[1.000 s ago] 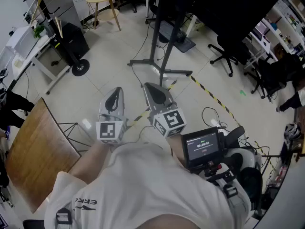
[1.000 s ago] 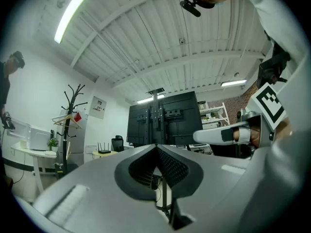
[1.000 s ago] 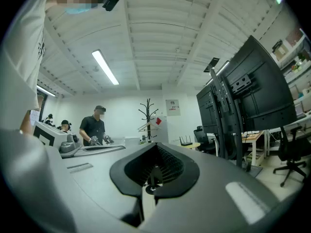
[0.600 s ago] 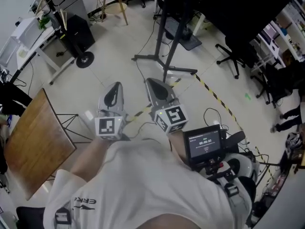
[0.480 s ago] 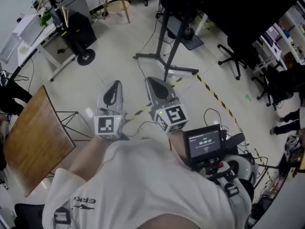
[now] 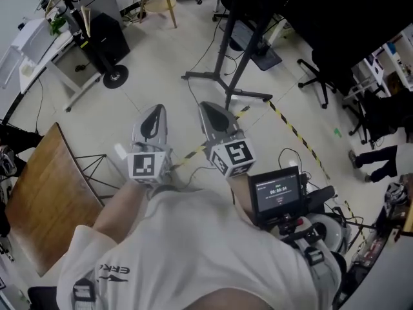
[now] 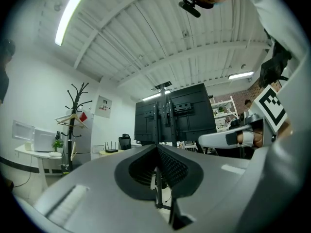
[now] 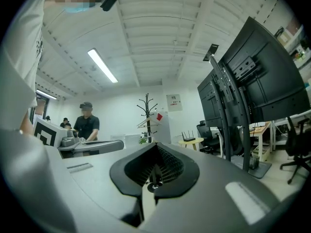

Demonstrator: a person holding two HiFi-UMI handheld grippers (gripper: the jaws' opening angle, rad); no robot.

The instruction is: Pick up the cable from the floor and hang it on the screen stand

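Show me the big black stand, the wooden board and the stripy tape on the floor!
stand (image 6: 245,93), head view, on the bar of its foot on the floor.
wooden board (image 6: 39,199), head view, on the middle of its brown top.
stripy tape (image 6: 293,133), head view, partway along the strip.

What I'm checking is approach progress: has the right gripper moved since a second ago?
Yes, slightly: the right gripper has come nearer the screen stand base.
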